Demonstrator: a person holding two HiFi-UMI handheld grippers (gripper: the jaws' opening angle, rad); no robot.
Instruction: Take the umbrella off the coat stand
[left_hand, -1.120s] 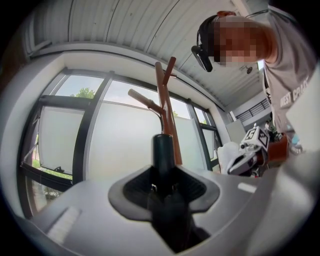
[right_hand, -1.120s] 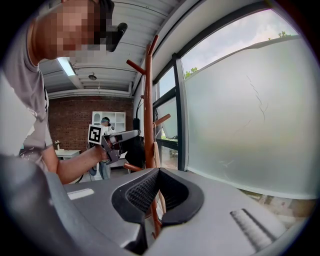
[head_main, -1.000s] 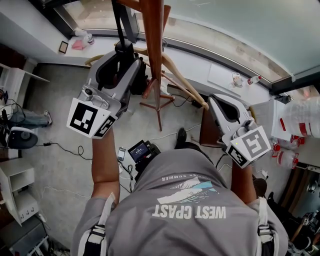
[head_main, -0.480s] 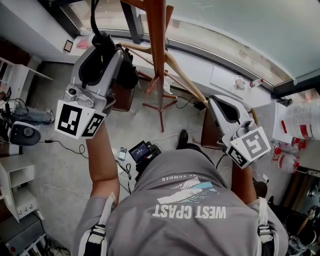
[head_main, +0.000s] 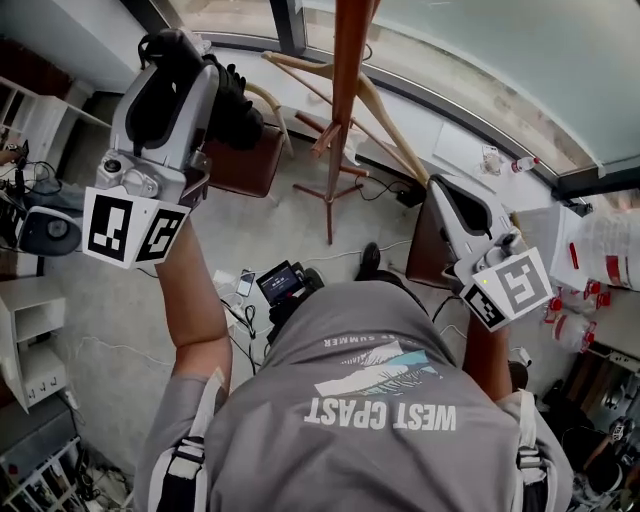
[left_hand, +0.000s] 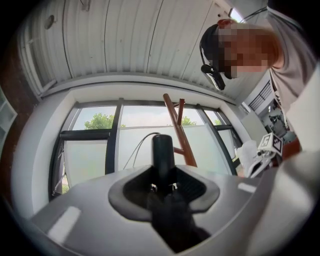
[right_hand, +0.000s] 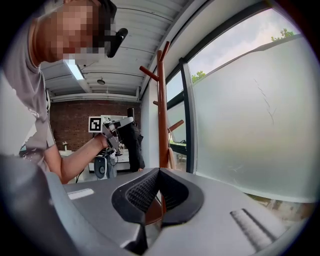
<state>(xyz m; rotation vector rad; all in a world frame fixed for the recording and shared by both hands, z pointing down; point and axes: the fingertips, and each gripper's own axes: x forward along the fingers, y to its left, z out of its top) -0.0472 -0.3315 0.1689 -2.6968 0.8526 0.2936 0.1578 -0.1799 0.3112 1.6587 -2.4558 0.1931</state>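
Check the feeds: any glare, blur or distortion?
Left gripper view: fisheye bends the dark window frames, and daylight backlights the black cylindrical umbrella handle, dark and soft in the left tongs. Right gripper view: the frosted glass pane is bright and hazy. Head view: mostly sharp, evenly lit.

Umbrella (head_main: 238, 108) in left gripper (head_main: 183, 48), left of coat stand (head_main: 346, 110); right gripper (head_main: 447, 192) on opposite side.

Smooth reddish-brown wood of the coat stand (head_main: 345, 90), matt black handle of the umbrella (left_hand: 163, 155), matt grey plastic shells of the left gripper (left_hand: 163, 187) and right gripper (right_hand: 159, 192), ribbed black pads (right_hand: 142, 192), frosted glass window (right_hand: 250, 125), grey cloth T-shirt (head_main: 380, 420).
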